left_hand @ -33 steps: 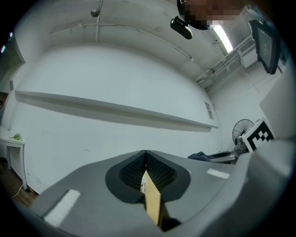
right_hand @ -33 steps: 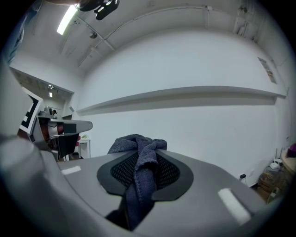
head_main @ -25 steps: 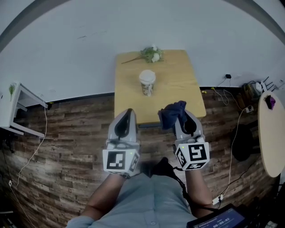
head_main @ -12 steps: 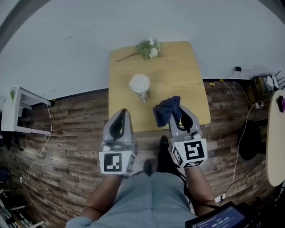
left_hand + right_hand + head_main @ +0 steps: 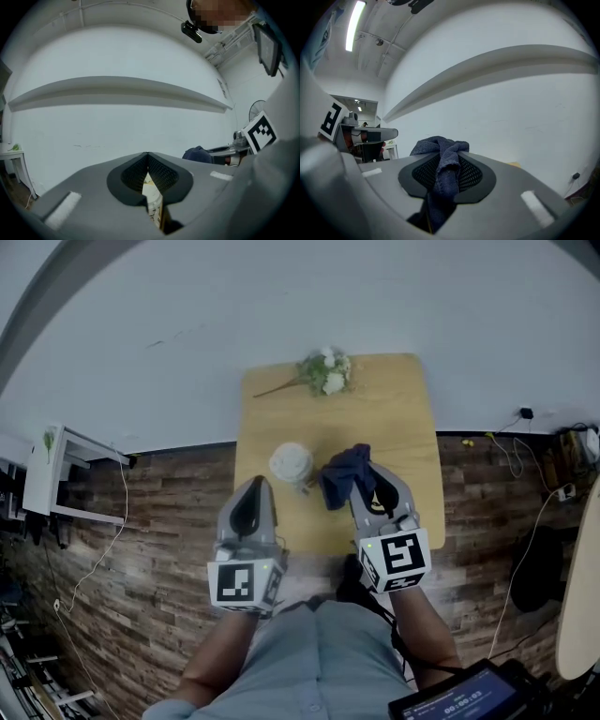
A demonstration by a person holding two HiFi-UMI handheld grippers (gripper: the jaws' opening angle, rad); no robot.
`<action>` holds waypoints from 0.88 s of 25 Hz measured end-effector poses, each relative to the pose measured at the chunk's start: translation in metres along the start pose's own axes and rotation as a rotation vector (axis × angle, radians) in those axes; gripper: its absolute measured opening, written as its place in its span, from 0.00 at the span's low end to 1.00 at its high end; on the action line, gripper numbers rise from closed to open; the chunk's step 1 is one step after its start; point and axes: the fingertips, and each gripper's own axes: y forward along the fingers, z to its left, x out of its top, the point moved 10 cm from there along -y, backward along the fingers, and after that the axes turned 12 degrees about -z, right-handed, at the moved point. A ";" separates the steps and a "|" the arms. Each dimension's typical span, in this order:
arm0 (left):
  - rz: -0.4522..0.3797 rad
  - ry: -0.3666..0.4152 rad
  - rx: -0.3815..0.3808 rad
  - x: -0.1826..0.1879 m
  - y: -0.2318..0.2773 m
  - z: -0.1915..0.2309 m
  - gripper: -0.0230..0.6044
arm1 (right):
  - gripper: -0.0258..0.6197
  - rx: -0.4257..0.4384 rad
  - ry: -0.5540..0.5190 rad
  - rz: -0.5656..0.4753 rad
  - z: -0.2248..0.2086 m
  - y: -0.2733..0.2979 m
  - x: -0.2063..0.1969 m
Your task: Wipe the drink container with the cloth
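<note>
The drink container, a paper cup with a white lid, stands on the small wooden table. In the left gripper view a sliver of the cup shows through the gap under the jaws. My right gripper is shut on a dark blue cloth, which hangs just right of the cup, and I cannot tell if they touch. The cloth bunches over and between the jaws of the right gripper. My left gripper is shut on nothing, just left of and short of the cup.
A sprig of white flowers lies at the table's far edge by the white wall. A white shelf stands at the left, and a round white table at the right. Cables trail over the wooden floor.
Both grippers have come forward over the table's near edge. The cloth in the right gripper now hangs right beside the cup. Both stay shut.
</note>
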 end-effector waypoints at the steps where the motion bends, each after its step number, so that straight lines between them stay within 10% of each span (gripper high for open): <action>1: -0.002 0.006 0.007 0.001 0.006 -0.001 0.06 | 0.18 0.010 -0.002 -0.003 -0.005 0.005 0.002; 22: 0.067 0.034 0.079 -0.016 0.047 0.008 0.06 | 0.18 0.076 0.007 0.034 -0.038 0.058 -0.012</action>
